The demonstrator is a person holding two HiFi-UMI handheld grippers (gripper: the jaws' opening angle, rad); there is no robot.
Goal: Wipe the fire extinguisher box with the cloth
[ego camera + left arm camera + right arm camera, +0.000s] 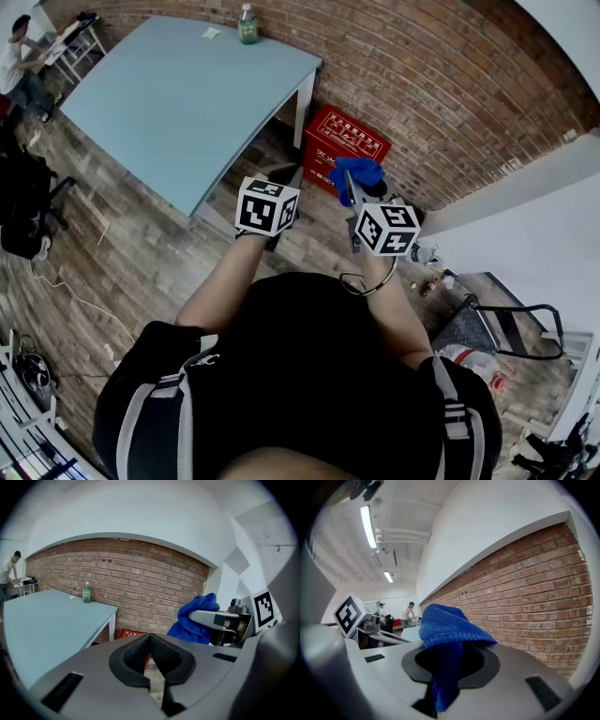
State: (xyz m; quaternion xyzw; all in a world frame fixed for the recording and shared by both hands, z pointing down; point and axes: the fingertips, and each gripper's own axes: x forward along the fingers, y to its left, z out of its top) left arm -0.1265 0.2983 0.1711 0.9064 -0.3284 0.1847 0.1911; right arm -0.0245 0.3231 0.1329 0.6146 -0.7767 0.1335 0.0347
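In the head view the red fire extinguisher box [343, 144] stands on the wooden floor against the brick wall, just right of a table leg. My right gripper [352, 190] is held above its near side, shut on a blue cloth [357, 172] that bunches over the jaws. In the right gripper view the cloth [448, 626] drapes over my right gripper [445, 665] and hangs down between the jaws. My left gripper [280, 182] hovers left of the box, shut and holding nothing. In the left gripper view, my left gripper [151, 642] points toward the box [131, 633], with the cloth [195, 616] at the right.
A light blue table [187, 94] with a green bottle [247, 23] stands left of the box. The brick wall [441, 84] runs behind. A person [17, 58] works at a far desk. A black bag [23, 211] sits at left, a cart [487, 323] at right.
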